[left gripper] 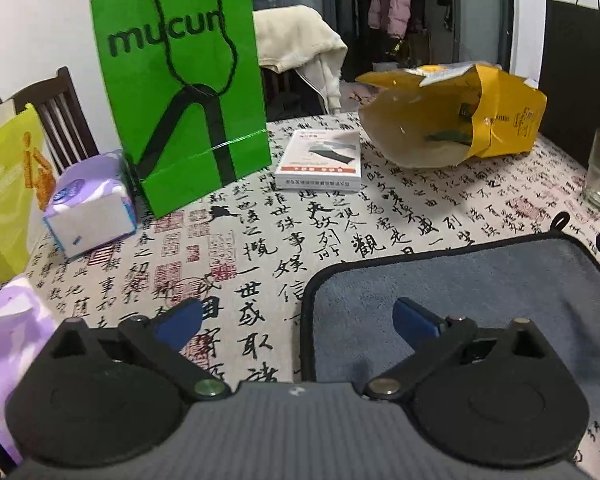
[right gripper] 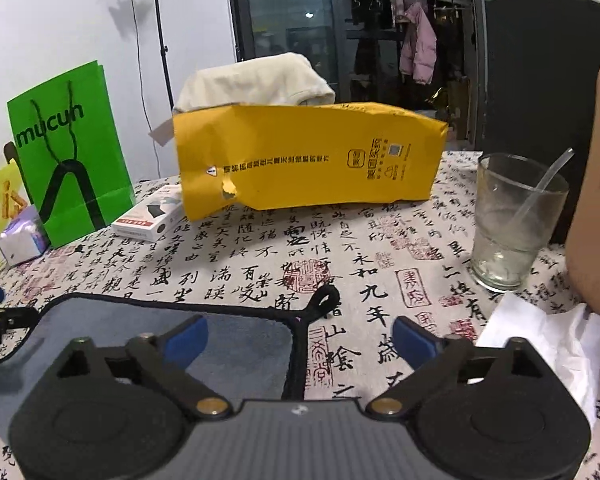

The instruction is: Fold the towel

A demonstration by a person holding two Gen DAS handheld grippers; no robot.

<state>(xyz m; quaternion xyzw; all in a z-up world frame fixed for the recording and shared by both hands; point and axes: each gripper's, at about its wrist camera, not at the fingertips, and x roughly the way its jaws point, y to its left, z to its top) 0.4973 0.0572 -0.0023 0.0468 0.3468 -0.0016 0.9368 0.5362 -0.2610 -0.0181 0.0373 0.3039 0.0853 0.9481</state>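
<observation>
A grey-blue towel point(left gripper: 480, 292) with black trim lies flat on the calligraphy-print tablecloth point(left gripper: 260, 240). My left gripper point(left gripper: 298, 318) is open and straddles the towel's left edge, one finger over the towel, one over bare cloth. In the right wrist view the towel point(right gripper: 228, 344) lies at lower left, its hanging loop point(right gripper: 324, 300) at the far right corner. My right gripper point(right gripper: 300, 338) is open and straddles that corner. Neither gripper holds anything.
A green paper bag point(left gripper: 180, 92), a white box point(left gripper: 320, 160), a yellow padded mailer point(left gripper: 460, 112), tissue packs point(left gripper: 88, 208) and a glass with a straw point(right gripper: 516, 220) stand behind the towel. White tissue paper point(right gripper: 540, 340) lies at right. A chair with a cream garment point(left gripper: 300, 40) is behind.
</observation>
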